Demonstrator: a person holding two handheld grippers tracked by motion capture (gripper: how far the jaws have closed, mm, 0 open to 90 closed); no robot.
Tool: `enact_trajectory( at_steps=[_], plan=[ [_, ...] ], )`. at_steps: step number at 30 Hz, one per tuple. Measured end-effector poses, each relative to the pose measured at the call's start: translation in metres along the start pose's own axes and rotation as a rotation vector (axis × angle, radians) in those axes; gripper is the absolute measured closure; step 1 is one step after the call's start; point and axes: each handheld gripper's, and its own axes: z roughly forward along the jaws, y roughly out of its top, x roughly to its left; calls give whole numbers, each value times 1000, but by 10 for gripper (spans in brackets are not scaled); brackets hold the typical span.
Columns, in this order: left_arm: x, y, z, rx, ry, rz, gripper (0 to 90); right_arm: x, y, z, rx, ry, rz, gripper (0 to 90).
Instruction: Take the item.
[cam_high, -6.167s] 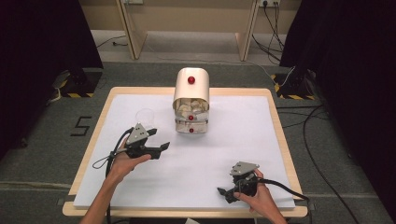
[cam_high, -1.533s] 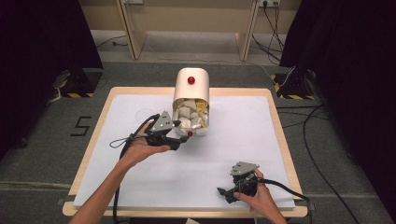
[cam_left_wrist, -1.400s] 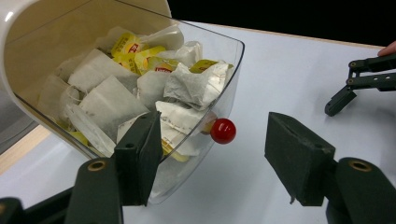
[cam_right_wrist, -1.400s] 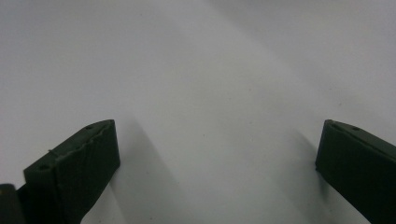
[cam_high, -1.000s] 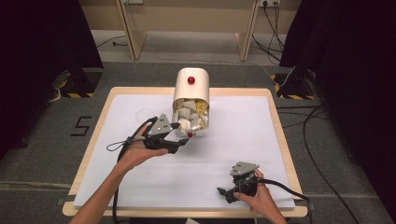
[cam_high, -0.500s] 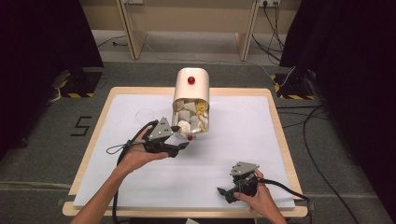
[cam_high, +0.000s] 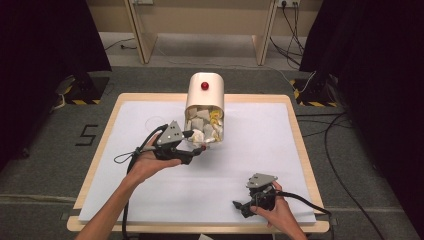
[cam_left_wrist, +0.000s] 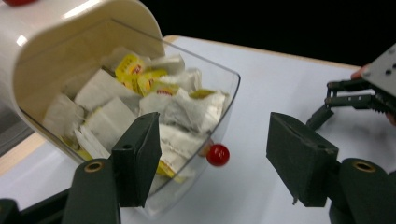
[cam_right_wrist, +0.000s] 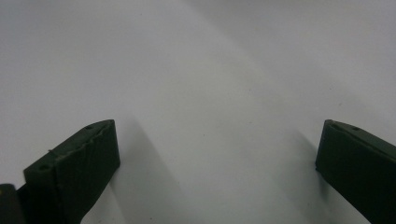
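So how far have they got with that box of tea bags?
Done: the clear drawer of the tea box stands tipped open, tea bags showing. In hand: the left tool, jaws open, sits at the drawer's red knob, holding nothing. The right tool rests open on the table. Left: no bag is out yet.

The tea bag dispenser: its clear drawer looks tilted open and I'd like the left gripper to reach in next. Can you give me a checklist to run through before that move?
1. Left gripper open: ok, jaws stand wide apart, nothing between them.
2. Drawer of the tea bag dispenser open: ok, tilted out by its red knob.
3. Tea bags within reach: ok, piled up to the drawer's rim.
4. Left gripper lined up with the opening: not ok, one jaw overlaps the drawer's front wall.
5. Right gripper out of the way: ok, low near the table's front edge, jaws open.
6. Dispenser steady: cannot tell.
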Motion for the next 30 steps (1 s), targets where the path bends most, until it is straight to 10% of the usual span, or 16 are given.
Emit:
enact_trajectory(
  at_steps=[30],
  plan=[
    [19, 20, 49, 93, -68, -91, 543, 0, 0, 0, 0, -1, 1, 1]
  ],
)
